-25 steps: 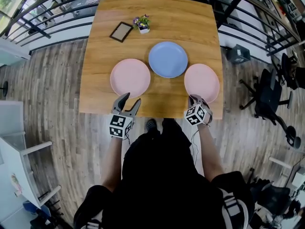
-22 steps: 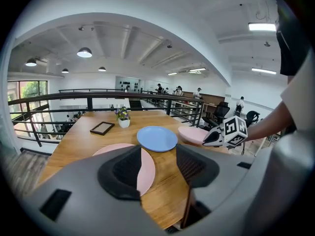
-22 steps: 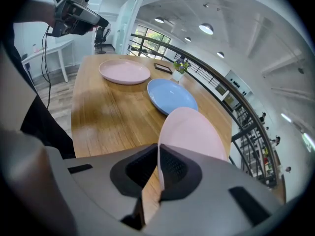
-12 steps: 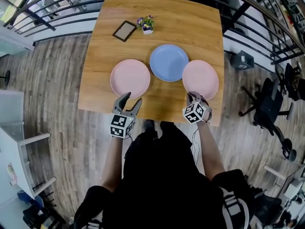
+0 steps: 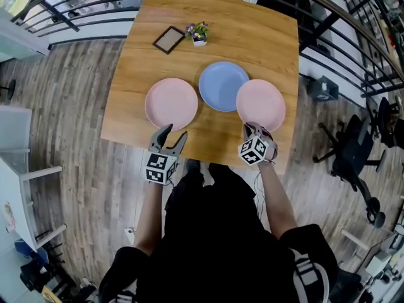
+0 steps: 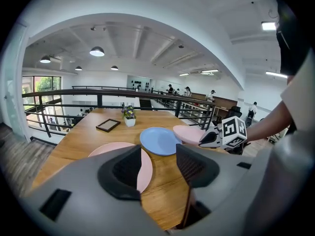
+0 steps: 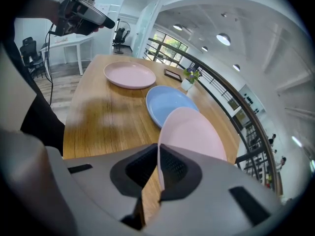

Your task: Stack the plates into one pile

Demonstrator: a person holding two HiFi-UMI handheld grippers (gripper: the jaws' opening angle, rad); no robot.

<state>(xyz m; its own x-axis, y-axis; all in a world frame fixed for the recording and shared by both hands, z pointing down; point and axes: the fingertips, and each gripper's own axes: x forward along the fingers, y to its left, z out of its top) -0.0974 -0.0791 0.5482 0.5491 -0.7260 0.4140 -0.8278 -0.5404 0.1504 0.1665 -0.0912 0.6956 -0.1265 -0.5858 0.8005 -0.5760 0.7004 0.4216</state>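
Three plates are on or over the wooden table (image 5: 252,30). The right pink plate (image 5: 261,104) is lifted off the wood, its near rim pinched by my right gripper (image 5: 250,129), which is shut on it; its left edge overlaps the blue plate (image 5: 222,84). In the right gripper view that pink plate (image 7: 191,134) tilts up from the jaws over the blue plate (image 7: 167,103). The left pink plate (image 5: 171,102) lies flat. My left gripper (image 5: 172,133) hovers open at the table's near edge just before it, nothing between its fingers (image 6: 123,168).
A small potted flower (image 5: 199,33) and a dark picture frame (image 5: 169,39) sit at the table's far side. A black railing (image 5: 353,24) runs round the table's far and right sides. An office chair (image 5: 353,150) stands on the floor to the right.
My right gripper has carried the right pink plate leftward and slightly up, so its edge now overlaps the blue plate. The left gripper has stayed in place.
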